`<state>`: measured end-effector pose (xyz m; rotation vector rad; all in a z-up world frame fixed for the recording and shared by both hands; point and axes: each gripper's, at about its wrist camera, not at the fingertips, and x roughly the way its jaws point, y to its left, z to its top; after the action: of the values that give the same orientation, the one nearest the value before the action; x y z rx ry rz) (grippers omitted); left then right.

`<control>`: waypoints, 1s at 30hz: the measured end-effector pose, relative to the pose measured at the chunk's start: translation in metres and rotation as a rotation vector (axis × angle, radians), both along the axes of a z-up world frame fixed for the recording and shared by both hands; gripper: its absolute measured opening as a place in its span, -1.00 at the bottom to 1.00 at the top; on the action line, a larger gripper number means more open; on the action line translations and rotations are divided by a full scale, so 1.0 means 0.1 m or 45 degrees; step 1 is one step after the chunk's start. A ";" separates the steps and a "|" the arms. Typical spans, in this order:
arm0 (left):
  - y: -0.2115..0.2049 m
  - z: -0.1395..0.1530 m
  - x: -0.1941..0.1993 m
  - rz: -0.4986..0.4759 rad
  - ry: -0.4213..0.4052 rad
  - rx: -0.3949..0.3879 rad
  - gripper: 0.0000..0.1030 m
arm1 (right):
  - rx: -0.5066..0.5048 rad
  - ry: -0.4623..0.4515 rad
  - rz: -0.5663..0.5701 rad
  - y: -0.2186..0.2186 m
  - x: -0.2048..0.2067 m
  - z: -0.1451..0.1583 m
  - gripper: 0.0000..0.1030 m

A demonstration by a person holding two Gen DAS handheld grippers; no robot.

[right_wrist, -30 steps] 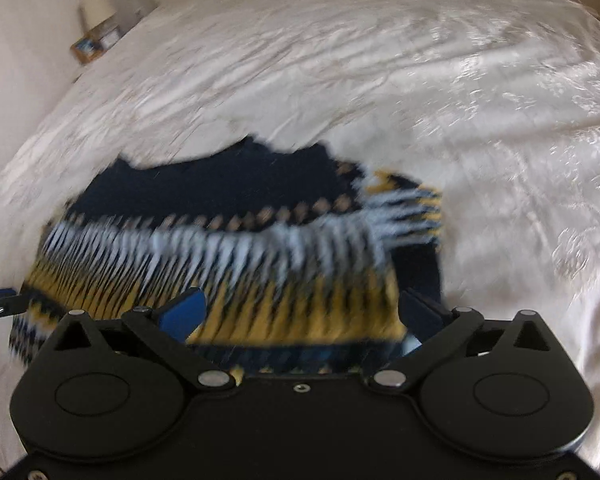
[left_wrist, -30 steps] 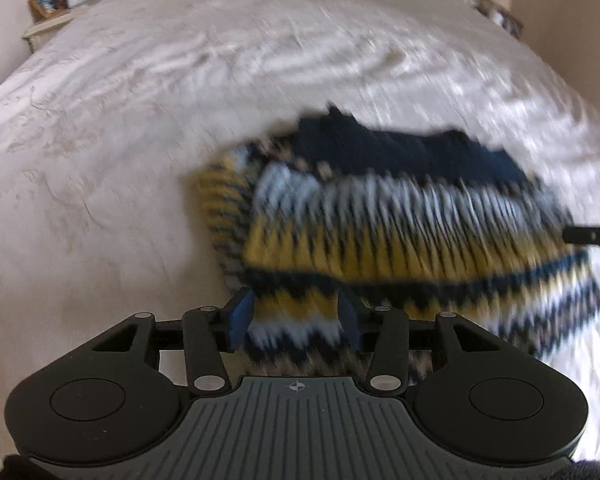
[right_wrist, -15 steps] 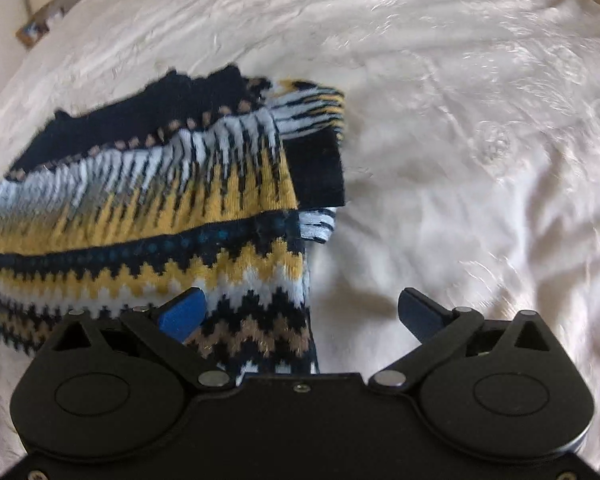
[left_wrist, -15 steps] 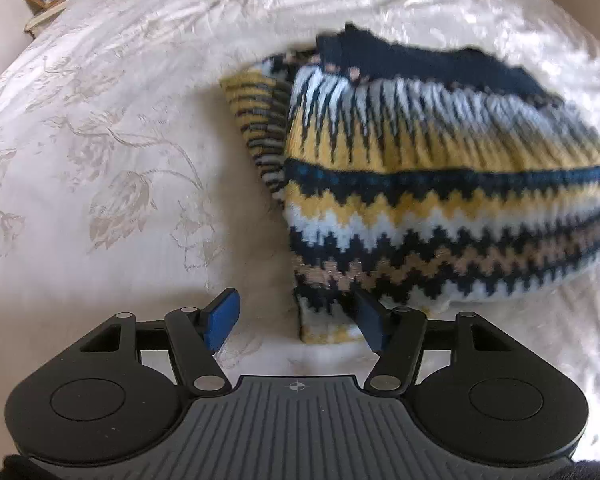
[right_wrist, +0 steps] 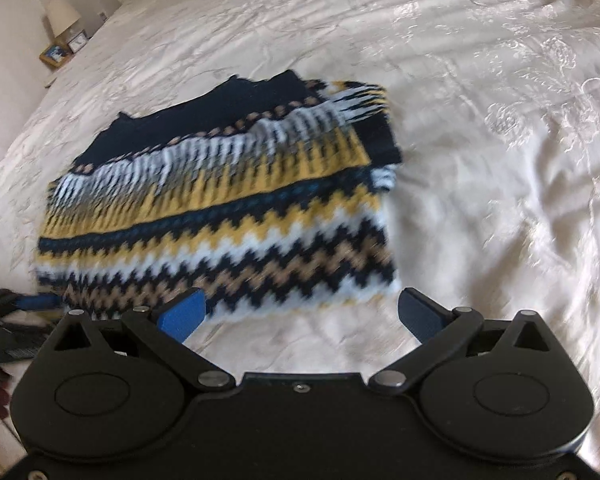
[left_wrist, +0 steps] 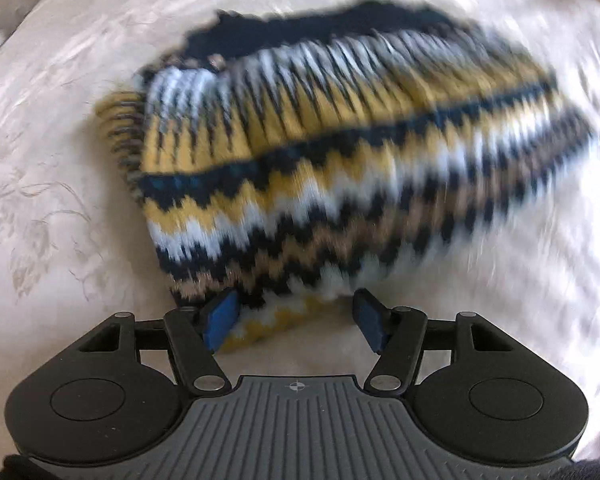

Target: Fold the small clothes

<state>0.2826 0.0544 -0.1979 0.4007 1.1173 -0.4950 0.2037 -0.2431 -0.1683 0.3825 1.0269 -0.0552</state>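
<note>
- Since the earlier frame, left gripper [left_wrist: 296, 322] advances; sweater [left_wrist: 340, 168] hem now sits between its released jaws.
- Right gripper [right_wrist: 302, 314] jaws are spread, empty.
- Sweater lies folded on bedspread [right_wrist: 480, 80], ready for regrasp.

Bare bedspread [right_wrist: 480, 160] surrounds the sweater [right_wrist: 228, 216]; the nightstand [right_wrist: 60, 56] seems well apart.

Wide bed covered by a cream satin bedspread [right_wrist: 480, 92] with faint embroidered floral pattern, wrinkled across the surface. Lying directly on it, a folded knit sweater [right_wrist: 220, 208] in navy, mustard, white and tan zigzag bands, navy top part away from the cameras, striped sleeve cuff [left_wrist: 120, 132] sticking out one side.
</note>
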 end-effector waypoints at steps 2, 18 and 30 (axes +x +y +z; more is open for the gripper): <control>0.05 0.04 -0.06 -0.033 -0.020 -0.012 0.20 | -0.009 0.003 0.010 0.06 -0.02 0.01 0.99; 0.73 0.26 -0.28 0.174 0.041 -0.214 0.20 | -0.003 -0.033 -0.117 -0.10 0.01 -0.07 0.85; 0.70 0.31 -0.21 0.472 0.091 -0.348 0.21 | 0.106 0.055 -0.082 -0.26 0.24 -0.35 0.85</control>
<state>0.2616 0.1241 -0.1671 -0.0650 1.1425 -0.3284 0.2274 -0.2692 -0.2029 0.4918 1.0621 -0.0791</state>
